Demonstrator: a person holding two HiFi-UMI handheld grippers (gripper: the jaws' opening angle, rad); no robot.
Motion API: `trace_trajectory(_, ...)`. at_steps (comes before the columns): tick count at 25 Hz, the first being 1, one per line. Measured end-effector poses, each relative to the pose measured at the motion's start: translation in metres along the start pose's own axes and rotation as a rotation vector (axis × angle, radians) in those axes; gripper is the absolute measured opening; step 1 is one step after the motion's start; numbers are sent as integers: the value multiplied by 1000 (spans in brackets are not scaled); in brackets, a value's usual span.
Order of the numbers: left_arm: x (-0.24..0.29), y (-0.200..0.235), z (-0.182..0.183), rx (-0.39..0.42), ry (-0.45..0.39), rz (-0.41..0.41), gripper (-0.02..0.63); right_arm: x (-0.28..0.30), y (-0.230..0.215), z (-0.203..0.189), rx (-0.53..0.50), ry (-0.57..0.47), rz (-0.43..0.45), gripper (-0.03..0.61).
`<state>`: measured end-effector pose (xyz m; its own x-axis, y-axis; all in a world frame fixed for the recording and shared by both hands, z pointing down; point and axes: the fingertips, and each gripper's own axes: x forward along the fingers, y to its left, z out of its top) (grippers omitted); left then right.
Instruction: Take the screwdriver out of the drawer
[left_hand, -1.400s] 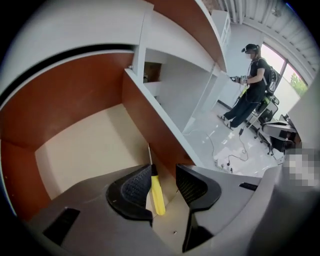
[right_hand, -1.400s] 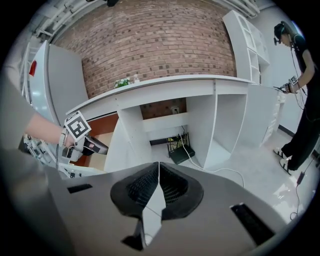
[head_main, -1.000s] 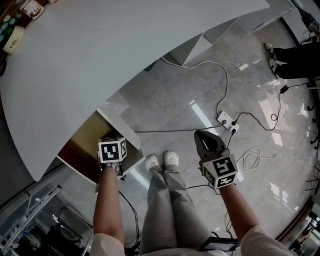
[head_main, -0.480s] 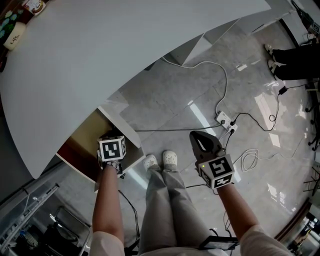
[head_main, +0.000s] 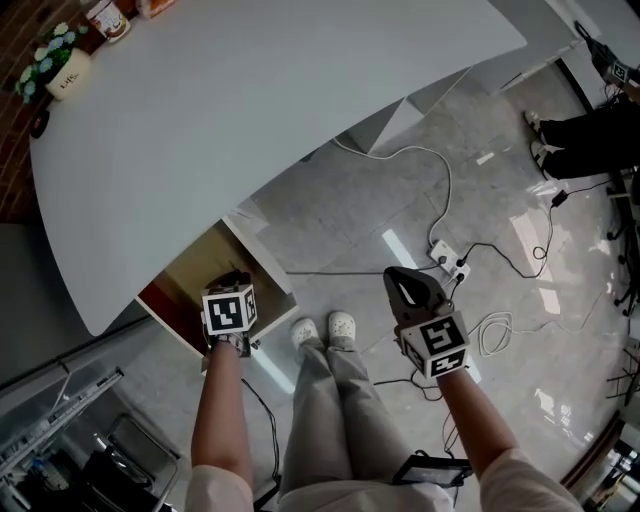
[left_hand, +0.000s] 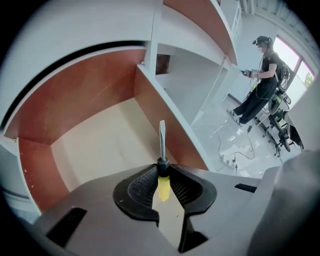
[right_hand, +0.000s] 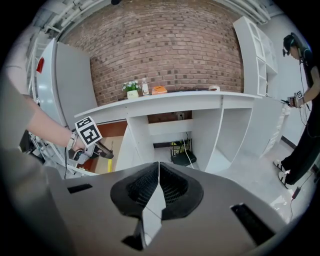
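Note:
The screwdriver (left_hand: 161, 146) has a yellow handle and a flat steel blade. My left gripper (left_hand: 162, 174) is closing, and its pads press on the handle just below the black collar, with the blade pointing away over the drawer (left_hand: 95, 145). In the head view the left gripper (head_main: 232, 283) hangs over the open drawer (head_main: 264, 268) beneath the white desk (head_main: 250, 110). From the right gripper view I see the left gripper (right_hand: 108, 154) with the yellow handle (right_hand: 109, 165) below it. My right gripper (head_main: 402, 277) is shut and empty above the floor, right of the person's legs.
Cables and a power strip (head_main: 447, 262) lie on the glossy floor to the right. Another person (head_main: 585, 130) stands at the far right. A flower pot (head_main: 62, 70) and jars sit at the desk's far end. White shelf uprights (left_hand: 150, 85) flank the drawer.
Both grippers have risen a little, and the left one has come up from inside the drawer. The head view now shows more of the desk top.

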<state>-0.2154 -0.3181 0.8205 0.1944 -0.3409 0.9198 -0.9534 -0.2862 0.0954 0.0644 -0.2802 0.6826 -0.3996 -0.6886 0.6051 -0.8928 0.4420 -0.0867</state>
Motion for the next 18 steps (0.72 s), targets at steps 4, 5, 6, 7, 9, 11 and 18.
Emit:
trace_trajectory(4,-26,-8,11,-21,-34,-22,81,-15,1,26,-20,-25,-6,21)
trace_trajectory(5,-33,-10,13,-29,-43,-27,81,-20,2,32,-22,-31,-8,21)
trace_trajectory(6,-41,-12,15,-38,-53,-34,81,-24,3,38,-23,-38,-9,21)
trace_trajectory(7,-48,-14,16,-48,-63,-43,81,-29,5,43,-23,-43,-10,21)
trace_trajectory(9,-64,-19,19,-64,-85,-61,81,-39,8,55,-25,-54,-11,21)
trace_trajectory(11,-79,-24,22,-73,-104,-74,81,-48,11,65,-28,-63,-9,21)
trace_trajectory(18,-133,-36,37,-85,-176,-103,81,-82,16,100,-59,-89,-8,21)
